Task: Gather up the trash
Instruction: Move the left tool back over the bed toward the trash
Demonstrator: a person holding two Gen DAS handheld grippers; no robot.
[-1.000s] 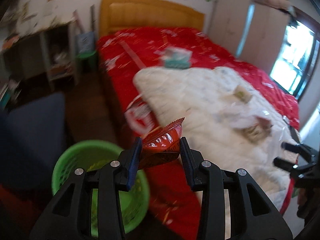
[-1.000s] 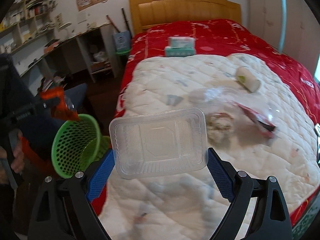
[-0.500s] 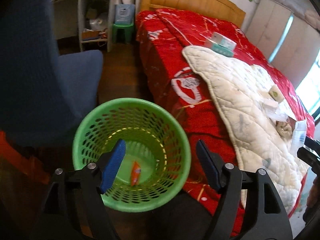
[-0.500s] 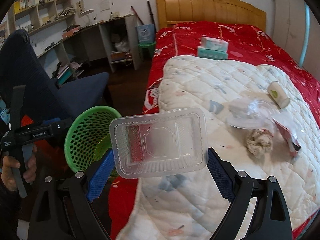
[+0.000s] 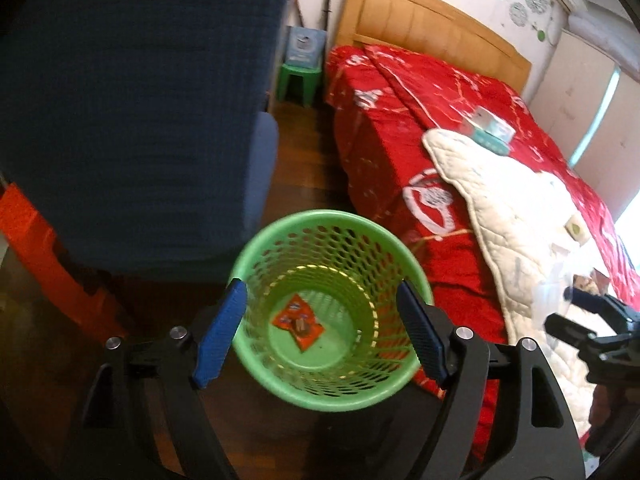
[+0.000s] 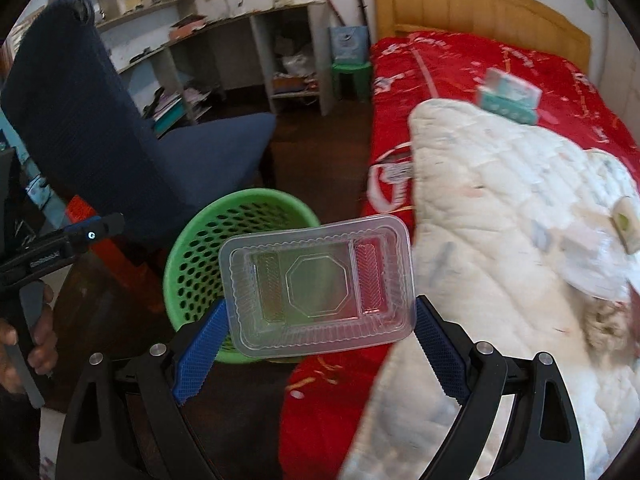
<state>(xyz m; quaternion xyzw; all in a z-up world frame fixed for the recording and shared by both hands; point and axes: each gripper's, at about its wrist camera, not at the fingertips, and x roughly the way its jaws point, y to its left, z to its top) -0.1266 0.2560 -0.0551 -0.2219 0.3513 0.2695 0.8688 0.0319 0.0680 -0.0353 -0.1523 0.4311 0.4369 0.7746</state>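
Note:
A green mesh basket [image 5: 332, 216] stands on the floor beside the bed, with a red snack wrapper [image 5: 298, 320] lying flat at its bottom. My left gripper [image 5: 320, 288] hovers over the basket with its jaws opening and nothing between them. My right gripper [image 6: 320, 306] is shut on a clear plastic food tray [image 6: 316, 284], held by its short sides. It hangs just right of the basket [image 6: 240, 196], over the bed's edge. The left gripper [image 6: 80, 232] also shows at the far left of the right wrist view, held by a hand [image 6: 40, 320].
A blue chair [image 5: 140, 120] stands close behind the basket. On the white quilt [image 6: 520, 220] lie a crumpled paper wad [image 6: 608, 320] and a small paper roll [image 6: 626, 226]. Tissue boxes [image 6: 508, 96] sit on the red bedcover. A green stool [image 6: 352, 76] stands by the headboard.
The left gripper let go of the red wrapper, which dropped into the basket, and its jaws spread wide. Both grippers swung left from the bed toward the basket; the right still grips the tray.

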